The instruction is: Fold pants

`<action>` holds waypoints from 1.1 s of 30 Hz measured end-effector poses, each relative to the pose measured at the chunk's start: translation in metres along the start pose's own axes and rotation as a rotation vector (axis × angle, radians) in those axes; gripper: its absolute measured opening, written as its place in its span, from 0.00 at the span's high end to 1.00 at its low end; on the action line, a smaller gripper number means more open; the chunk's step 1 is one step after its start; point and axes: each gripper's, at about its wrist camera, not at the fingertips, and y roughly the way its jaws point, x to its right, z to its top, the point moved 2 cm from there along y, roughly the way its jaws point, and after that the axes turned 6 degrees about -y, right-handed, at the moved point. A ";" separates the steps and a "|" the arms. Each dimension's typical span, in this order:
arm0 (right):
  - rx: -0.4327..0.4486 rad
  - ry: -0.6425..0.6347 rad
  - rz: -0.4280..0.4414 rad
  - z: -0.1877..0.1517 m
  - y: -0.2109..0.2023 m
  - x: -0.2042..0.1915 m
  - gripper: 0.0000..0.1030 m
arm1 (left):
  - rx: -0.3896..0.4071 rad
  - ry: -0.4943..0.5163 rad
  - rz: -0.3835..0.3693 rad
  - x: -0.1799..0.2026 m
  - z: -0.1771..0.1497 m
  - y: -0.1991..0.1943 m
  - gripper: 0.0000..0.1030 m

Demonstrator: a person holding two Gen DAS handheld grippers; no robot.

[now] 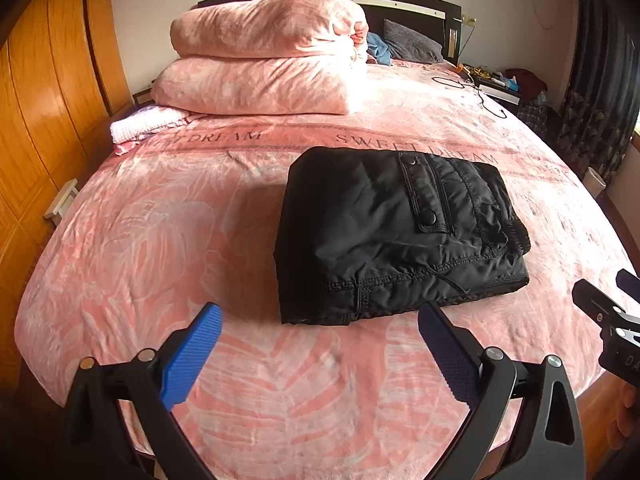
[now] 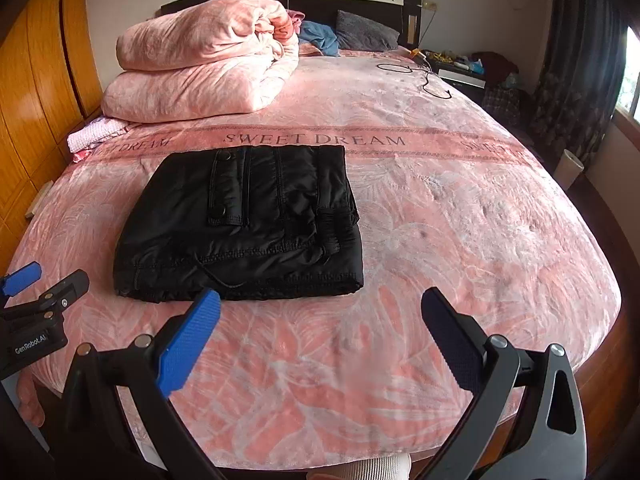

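Where the pink bedspread (image 1: 168,240) carries its printed "SWEET DREAM" band, we find the black pants (image 1: 396,232) lying folded into a compact, roughly rectangular bundle just on the near side of that lettering, resting flat on the bed with a snap-buttoned pocket flap facing up. We note the left gripper (image 1: 320,352) held above the near edge of the bed, its blue-padded fingers spread wide apart with nothing between them, and clear of the pants. We record the right gripper (image 2: 320,344) in the same condition: fingers parted, empty, hovering short of the bundle's near edge without touching it. In the left wrist view the right gripper appears at the far right margin; in the right wrist view the left gripper sits at the far left margin, so the two tools stand side by side facing the bed. Toward the headboard we observe a folded pink quilt (image 2: 200,68) stacked in two thick layers, a grey pillow (image 2: 366,32) beside it, and a black cable (image 2: 424,76) lying loose on the spread.
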 end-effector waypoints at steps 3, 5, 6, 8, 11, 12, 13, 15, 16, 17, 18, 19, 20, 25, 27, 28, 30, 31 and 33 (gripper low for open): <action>-0.023 0.008 0.017 0.000 0.008 0.001 0.03 | -0.011 -0.001 0.002 -0.001 0.000 0.005 0.04; -0.029 0.009 0.020 -0.001 0.011 0.001 0.03 | -0.019 0.001 0.000 -0.001 0.000 0.008 0.04; -0.033 0.008 0.018 -0.001 0.013 0.001 0.03 | -0.021 0.003 0.002 -0.001 0.000 0.009 0.04; -0.038 0.009 0.015 -0.001 0.015 0.001 0.03 | -0.025 0.007 0.003 0.000 0.000 0.011 0.04; -0.041 0.005 0.011 0.000 0.017 0.001 0.03 | -0.026 0.009 0.003 0.001 0.000 0.011 0.04; -0.041 0.002 0.009 0.001 0.018 0.001 0.03 | -0.026 0.010 0.003 0.001 -0.001 0.011 0.04; -0.040 0.000 0.008 0.001 0.018 0.001 0.03 | -0.026 0.010 0.004 0.001 -0.001 0.011 0.04; -0.040 -0.003 0.010 0.001 0.018 0.002 0.03 | -0.026 0.014 0.006 0.001 -0.001 0.012 0.04; -0.040 -0.003 0.013 0.001 0.018 0.002 0.03 | -0.027 0.015 0.006 0.002 -0.001 0.013 0.04; -0.041 -0.002 0.013 0.000 0.019 0.002 0.03 | -0.029 0.015 0.005 0.002 -0.001 0.014 0.04; -0.040 -0.003 0.012 0.000 0.018 0.002 0.03 | -0.030 0.016 0.002 0.001 -0.001 0.015 0.04; -0.040 -0.004 0.013 0.001 0.018 0.002 0.03 | -0.029 0.016 0.001 0.002 -0.001 0.015 0.04; -0.039 -0.005 0.012 0.001 0.018 0.002 0.03 | -0.029 0.017 0.001 0.001 -0.001 0.015 0.04; -0.039 -0.004 0.009 0.000 0.018 0.003 0.03 | -0.028 0.018 0.003 0.002 -0.001 0.014 0.04; -0.039 -0.005 0.009 0.000 0.018 0.003 0.03 | -0.026 0.016 0.001 0.002 -0.001 0.014 0.04; -0.039 -0.005 0.008 0.000 0.018 0.003 0.03 | -0.025 0.017 0.000 0.002 -0.001 0.015 0.04; -0.039 -0.005 0.009 0.000 0.018 0.003 0.03 | -0.026 0.021 -0.001 0.001 0.000 0.016 0.04; -0.039 -0.005 0.009 0.000 0.018 0.003 0.03 | -0.025 0.022 -0.001 0.001 0.000 0.016 0.04; -0.039 -0.005 0.009 0.000 0.019 0.003 0.03 | -0.024 0.021 0.000 0.002 -0.001 0.015 0.04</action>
